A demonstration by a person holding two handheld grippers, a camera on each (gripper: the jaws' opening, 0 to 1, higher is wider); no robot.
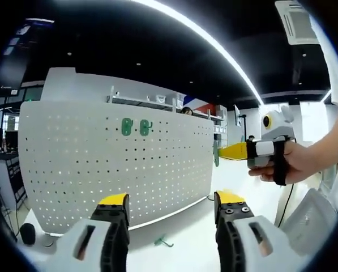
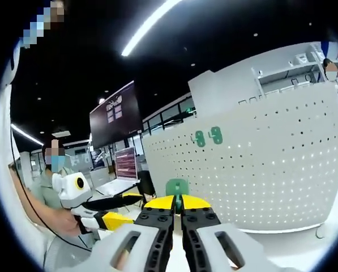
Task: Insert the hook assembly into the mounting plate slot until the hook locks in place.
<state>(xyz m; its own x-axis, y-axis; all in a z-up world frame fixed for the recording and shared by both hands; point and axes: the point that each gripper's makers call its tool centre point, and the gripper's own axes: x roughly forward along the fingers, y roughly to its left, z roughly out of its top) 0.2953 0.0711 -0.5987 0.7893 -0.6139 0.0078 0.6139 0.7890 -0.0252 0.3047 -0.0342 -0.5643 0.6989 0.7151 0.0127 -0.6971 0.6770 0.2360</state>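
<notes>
The white pegboard stands upright on the white table, in front of both grippers. In the left gripper view two green hooks are already fixed side by side high on the board, above and ahead of the left gripper. In the right gripper view the same pair sits up and a little to the right of the right gripper.

The left gripper view also shows one more green hook lying flat on the table, between and just ahead of its own jaws. These jaws stand wide apart and hold nothing.

The right gripper enters the left gripper view from the right, held level by a hand and pointing toward the right edge of the board. Its yellow tips are closed on a green hook piece, which rises just above the tips in the right gripper view. In the left gripper view this piece looks only like a thin green strip near the board edge, and I cannot tell whether it touches the board.

In the right gripper view the left gripper appears low on the left, partly cut off by the right gripper's body.
</notes>
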